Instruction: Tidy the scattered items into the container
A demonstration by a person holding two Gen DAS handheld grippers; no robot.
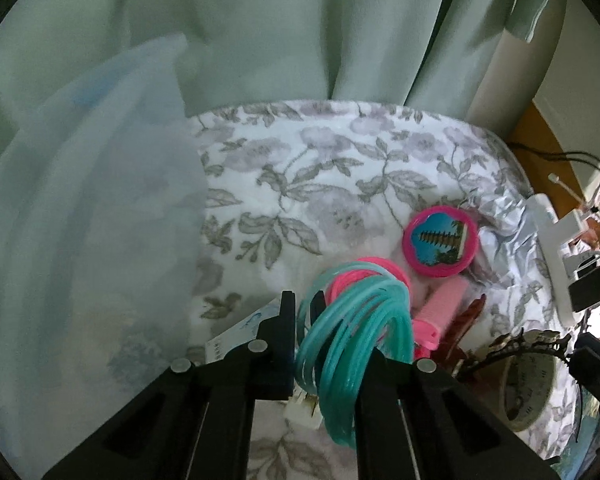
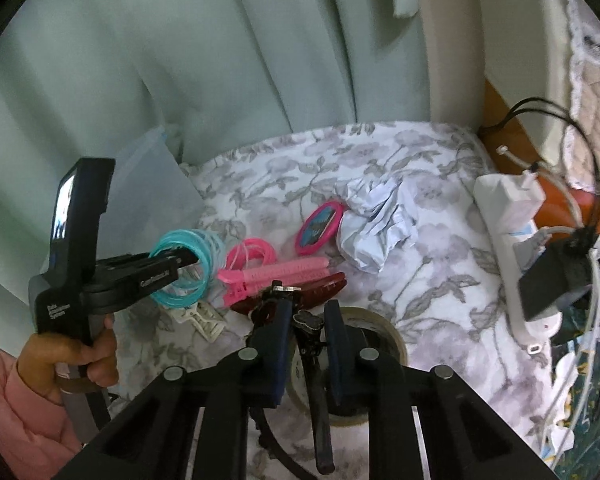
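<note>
The left gripper [image 2: 188,258] gripped teal bangles [image 1: 356,328] (a bunch). The right gripper [image 2: 308,316] clamped a black headband [image 2: 318,400] w/ 2 jaws.

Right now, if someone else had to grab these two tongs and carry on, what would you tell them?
Left tongs: shut on the teal bangles, lifted off the bed.
Right tongs: shut on a dark ornate headband, above the tape roll.
The clear container stands at the left, by the curtain.
Still on the floral bedspread: pink bangles, pink clip, dark red clip, round pink mirror, cream claw clip, crumpled paper.
Whether anything is in the container yet, I cannot tell. Next: drop both held items in, then collect the rest.
</note>
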